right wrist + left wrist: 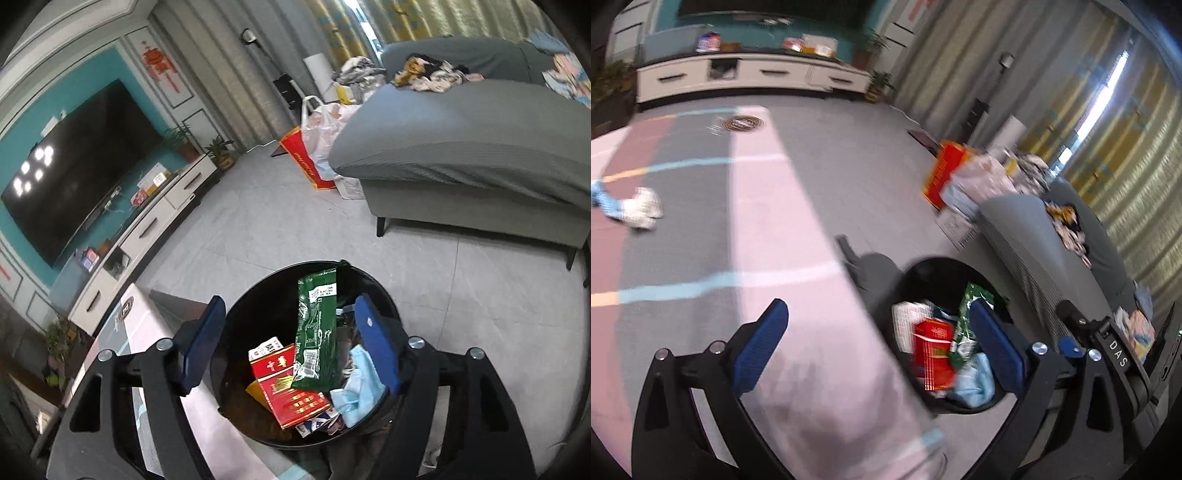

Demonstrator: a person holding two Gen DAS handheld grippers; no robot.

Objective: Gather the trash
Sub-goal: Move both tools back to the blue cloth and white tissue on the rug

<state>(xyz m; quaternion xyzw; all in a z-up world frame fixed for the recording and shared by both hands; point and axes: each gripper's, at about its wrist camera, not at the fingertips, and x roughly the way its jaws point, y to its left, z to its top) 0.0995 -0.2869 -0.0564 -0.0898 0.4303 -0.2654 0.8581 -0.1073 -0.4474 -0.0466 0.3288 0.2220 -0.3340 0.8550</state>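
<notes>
A round black trash bin (258, 295) stands on the floor beside the table, and it shows in the left wrist view too as the bin (923, 266). Inside lie a red carton (291, 391), a green wrapper (317, 332) and a blue face mask (358, 384). My right gripper (290, 306) hangs open above the bin, its blue pads touching nothing. My left gripper (879, 306) is wide open and empty, spanning the table edge and the bin. On the table's left lie a crumpled white tissue (642, 210) and a blue scrap (602, 199).
The table carries a pink and grey mat (757, 221) with a round coaster (740, 123) at its far end. A grey sofa (461, 140) stands behind the bin, with bags and a red box (306, 162) beside it. A white TV cabinet (147, 229) lines the wall.
</notes>
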